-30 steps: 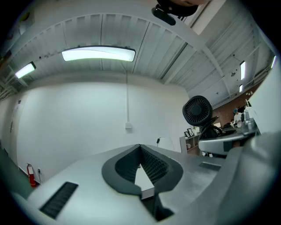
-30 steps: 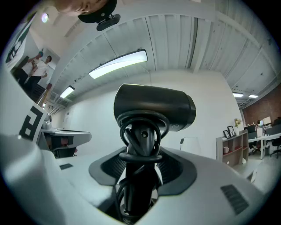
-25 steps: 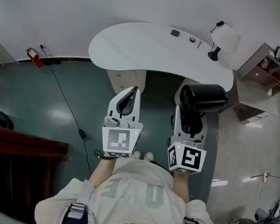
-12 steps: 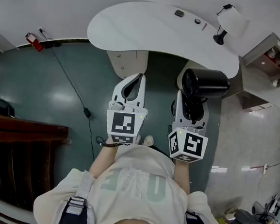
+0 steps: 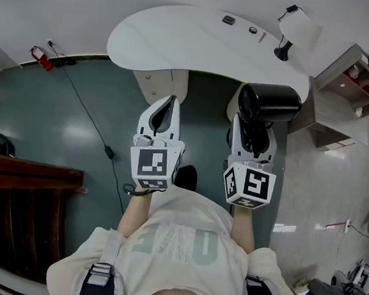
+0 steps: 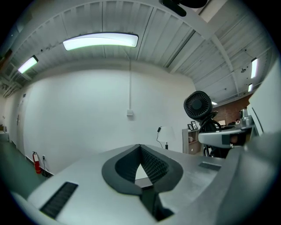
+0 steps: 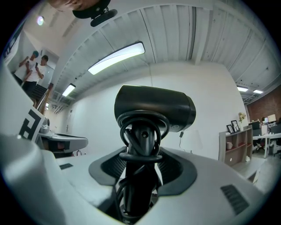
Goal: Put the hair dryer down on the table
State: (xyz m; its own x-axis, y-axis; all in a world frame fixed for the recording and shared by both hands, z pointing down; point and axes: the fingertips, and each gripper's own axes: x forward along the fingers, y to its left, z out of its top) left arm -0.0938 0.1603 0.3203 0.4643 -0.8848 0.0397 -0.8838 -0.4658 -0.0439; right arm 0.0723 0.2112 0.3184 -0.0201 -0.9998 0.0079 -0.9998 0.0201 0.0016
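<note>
Hair dryer [image 5: 270,105] is gripped by its cord-wrapped handle in right gripper [image 5: 255,136] jaws, just at the table [image 5: 181,40] near edge. Left gripper [image 5: 169,105] jaws are closed, empty. If released early, a floor drop is risked; cord could snag jaws.

No words can be read. The shirt [image 5: 176,242] carries large pale letters, too faint to make out. The two marker cubes [image 5: 152,165] [image 5: 250,185] show only black-and-white square patterns.

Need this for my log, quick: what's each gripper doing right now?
Left gripper: closed, empty.
Right gripper: closed on the hair dryer, by its handle.
</note>
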